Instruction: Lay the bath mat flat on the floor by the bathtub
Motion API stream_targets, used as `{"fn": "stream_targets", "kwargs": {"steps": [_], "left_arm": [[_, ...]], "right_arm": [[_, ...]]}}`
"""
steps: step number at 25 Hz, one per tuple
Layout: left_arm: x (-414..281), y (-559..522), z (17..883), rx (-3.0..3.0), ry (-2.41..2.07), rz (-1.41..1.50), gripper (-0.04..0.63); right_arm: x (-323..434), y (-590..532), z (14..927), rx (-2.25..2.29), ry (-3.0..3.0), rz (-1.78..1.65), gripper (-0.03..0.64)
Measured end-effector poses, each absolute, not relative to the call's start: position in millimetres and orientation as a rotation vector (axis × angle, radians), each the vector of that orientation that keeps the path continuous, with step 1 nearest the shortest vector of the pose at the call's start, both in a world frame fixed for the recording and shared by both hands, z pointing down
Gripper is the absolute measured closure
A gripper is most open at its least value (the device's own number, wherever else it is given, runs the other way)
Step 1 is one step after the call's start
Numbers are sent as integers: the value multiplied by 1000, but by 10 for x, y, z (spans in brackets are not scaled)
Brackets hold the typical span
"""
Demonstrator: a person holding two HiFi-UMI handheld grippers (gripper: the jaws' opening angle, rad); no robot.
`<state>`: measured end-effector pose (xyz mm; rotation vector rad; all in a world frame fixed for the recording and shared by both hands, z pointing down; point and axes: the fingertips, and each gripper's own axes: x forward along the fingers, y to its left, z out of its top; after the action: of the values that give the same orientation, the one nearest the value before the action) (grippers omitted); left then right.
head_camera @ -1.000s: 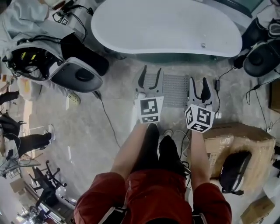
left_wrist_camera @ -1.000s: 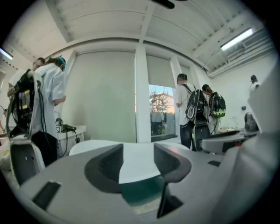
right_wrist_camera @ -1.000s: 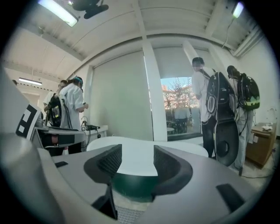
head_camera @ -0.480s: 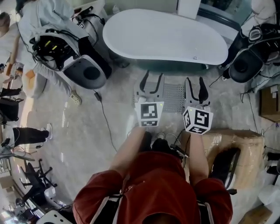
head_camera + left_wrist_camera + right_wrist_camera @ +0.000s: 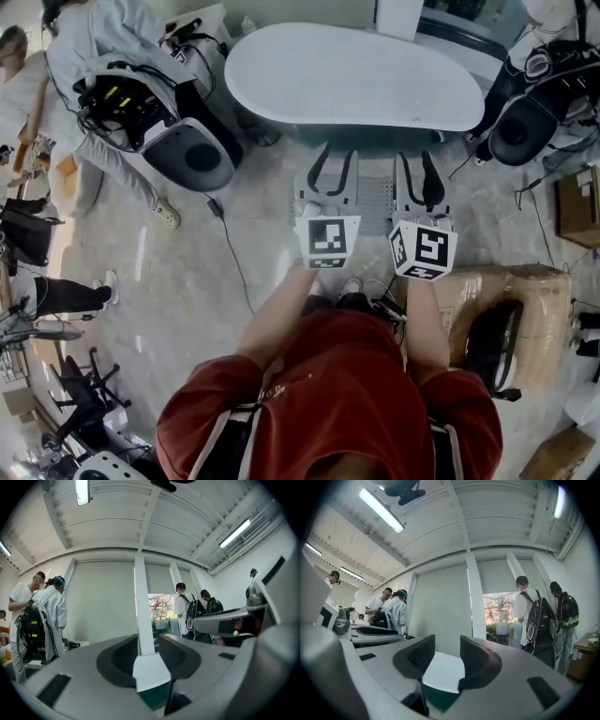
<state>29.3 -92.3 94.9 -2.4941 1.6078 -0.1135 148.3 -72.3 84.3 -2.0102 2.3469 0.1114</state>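
Both of your grippers have come closer to the bathtub [image 5: 356, 75] than they were a second ago, and their black tips now reach almost to its near edge in the head view. Your left gripper [image 5: 330, 173] and right gripper [image 5: 412, 180] hang side by side above the floor, marker cubes towards you.

The bath mat [image 5: 375, 199], grey and ribbed, lies on the pale stone floor [image 5: 187, 281] just in front of the tub. The strip that shows between your two grippers looks flat. Its left part is hidden under the left gripper.

Your left jaws are closing, with a gap between the pads and nothing caught in it; only the room shows beyond them in the left gripper view. Your right jaws are closing too, a little wider apart and equally empty.

To your right stands a cardboard box [image 5: 525, 286] with a black bag [image 5: 489, 349] against it. A black cable [image 5: 232, 258] trails across the floor to your left.
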Motion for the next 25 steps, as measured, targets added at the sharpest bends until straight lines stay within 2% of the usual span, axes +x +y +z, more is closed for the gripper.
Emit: {"fn": "stream_targets", "kwargs": {"steps": [11,25], "left_arm": [[-145,-954,861,-2496,1637,-52,564],[-29,-874,835,-2555,1522,-27,580]], "right_arm": [[1128,-708,862,-2060,2372,81,576],[1048,-683,851,-2061,2398,90,606]]}}
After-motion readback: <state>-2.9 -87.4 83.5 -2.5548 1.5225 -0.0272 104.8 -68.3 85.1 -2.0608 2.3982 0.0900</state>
